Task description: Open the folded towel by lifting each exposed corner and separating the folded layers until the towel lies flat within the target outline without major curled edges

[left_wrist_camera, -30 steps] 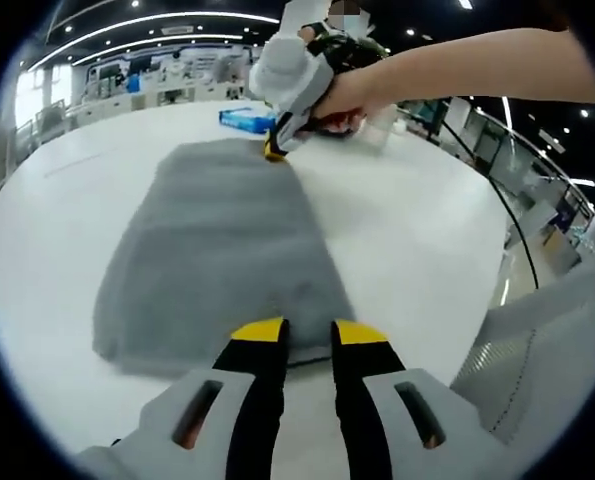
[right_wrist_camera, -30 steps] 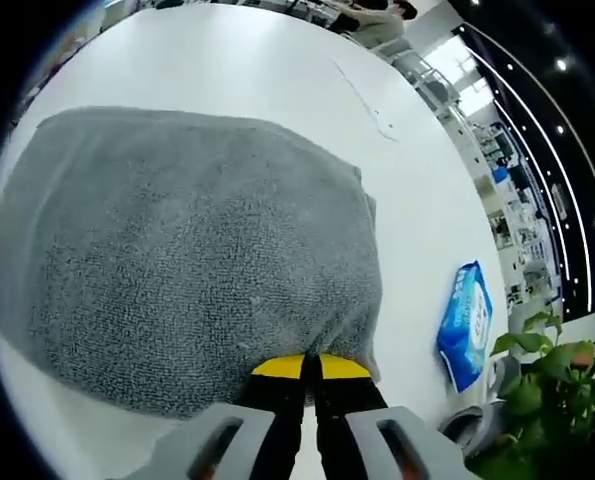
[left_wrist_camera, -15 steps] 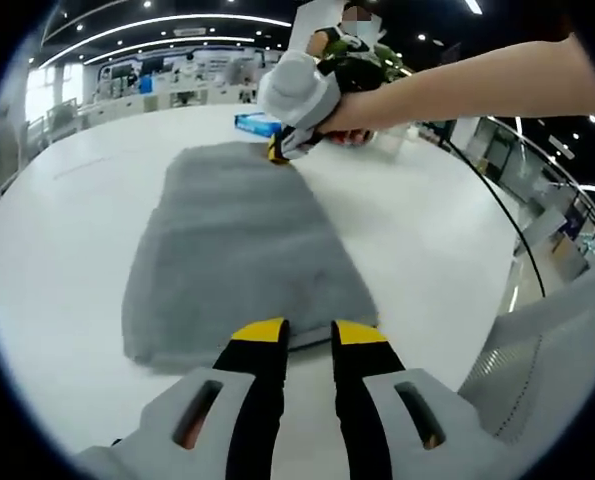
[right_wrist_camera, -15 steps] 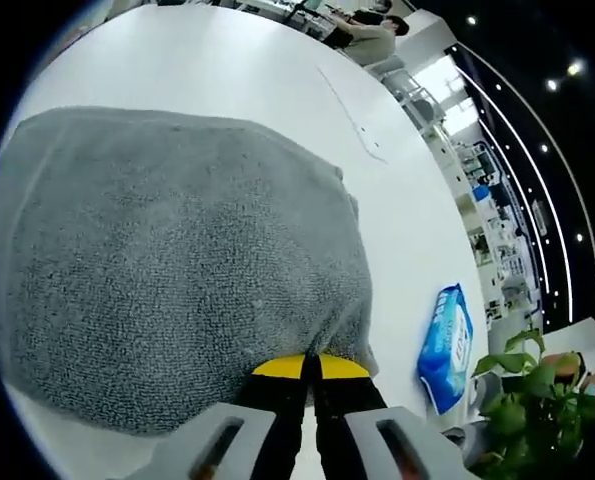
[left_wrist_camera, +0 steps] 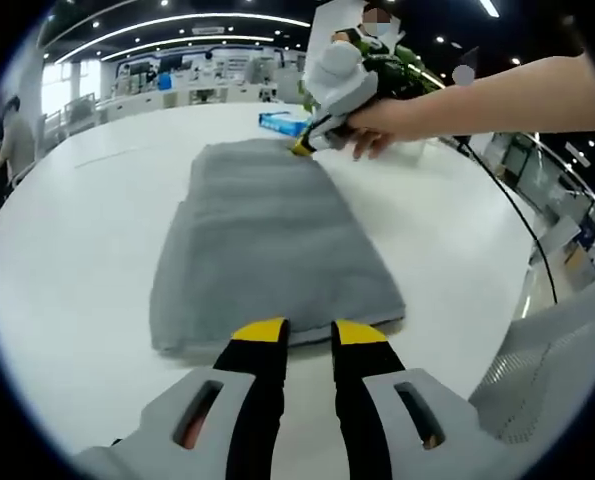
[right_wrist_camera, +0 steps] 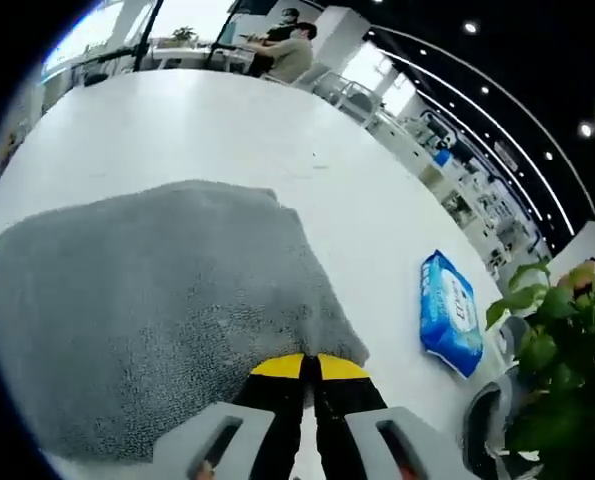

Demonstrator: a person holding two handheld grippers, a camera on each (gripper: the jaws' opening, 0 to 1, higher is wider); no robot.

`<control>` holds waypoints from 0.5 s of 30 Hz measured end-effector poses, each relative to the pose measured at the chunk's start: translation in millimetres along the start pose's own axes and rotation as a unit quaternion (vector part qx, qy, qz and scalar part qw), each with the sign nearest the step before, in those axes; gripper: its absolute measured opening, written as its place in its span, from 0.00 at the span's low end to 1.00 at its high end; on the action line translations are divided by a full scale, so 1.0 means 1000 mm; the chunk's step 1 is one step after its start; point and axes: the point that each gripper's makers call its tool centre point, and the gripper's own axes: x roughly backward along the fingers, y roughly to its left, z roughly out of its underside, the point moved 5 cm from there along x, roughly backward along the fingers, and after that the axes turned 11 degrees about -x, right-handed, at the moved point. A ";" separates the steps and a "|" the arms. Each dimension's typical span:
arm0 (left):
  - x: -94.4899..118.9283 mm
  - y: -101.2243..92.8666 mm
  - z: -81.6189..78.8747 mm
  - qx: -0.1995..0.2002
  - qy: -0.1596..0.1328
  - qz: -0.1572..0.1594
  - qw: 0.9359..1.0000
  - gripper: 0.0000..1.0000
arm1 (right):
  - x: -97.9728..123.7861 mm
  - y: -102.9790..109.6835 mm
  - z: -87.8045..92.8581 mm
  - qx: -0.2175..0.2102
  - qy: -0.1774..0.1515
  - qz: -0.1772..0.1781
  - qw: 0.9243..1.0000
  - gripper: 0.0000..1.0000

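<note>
Folded still, the grey towel [left_wrist_camera: 272, 245] lies across the middle of the left gripper view on the white counter [left_wrist_camera: 67, 230]. The left claw [left_wrist_camera: 308, 333] sits at the towel's near edge at the bottom centre, its jaws slightly spread and gripping nothing. At the towel's far corner, upper centre, the right claw [right_wrist_camera: 308, 366] is pressed together, pinching that corner. A blue packet [right_wrist_camera: 447, 312] lies on the counter right of the towel, with a leafy plant [right_wrist_camera: 562, 340] beyond.

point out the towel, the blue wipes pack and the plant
grey towel [right_wrist_camera: 147, 300], right gripper view, middle of its top layer
blue wipes pack [right_wrist_camera: 449, 312], right gripper view, centre of its face
plant [right_wrist_camera: 562, 345], right gripper view, leaves
</note>
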 end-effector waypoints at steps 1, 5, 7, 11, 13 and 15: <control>0.000 0.001 0.000 0.000 -0.001 -0.001 1.000 0.17 | 0.002 -0.001 -0.002 0.000 -0.008 0.000 1.000 0.00; 0.001 0.003 0.000 0.002 0.000 -0.007 1.000 0.17 | 0.036 0.000 -0.022 -0.046 -0.071 -0.006 0.996 0.05; 0.002 0.005 0.000 0.000 0.001 -0.010 1.000 0.17 | 0.042 -0.003 -0.028 -0.078 -0.092 -0.015 0.993 0.09; 0.011 0.016 0.000 -0.014 0.002 -0.031 0.999 0.18 | 0.088 0.004 -0.034 -0.161 -0.158 -0.029 0.974 0.11; 0.015 0.023 0.001 -0.004 0.003 -0.038 0.999 0.18 | 0.103 0.009 -0.032 -0.177 -0.169 -0.031 0.969 0.14; 0.019 0.031 0.000 0.013 -0.001 -0.046 0.999 0.18 | 0.118 0.014 -0.028 -0.173 -0.168 -0.030 0.970 0.16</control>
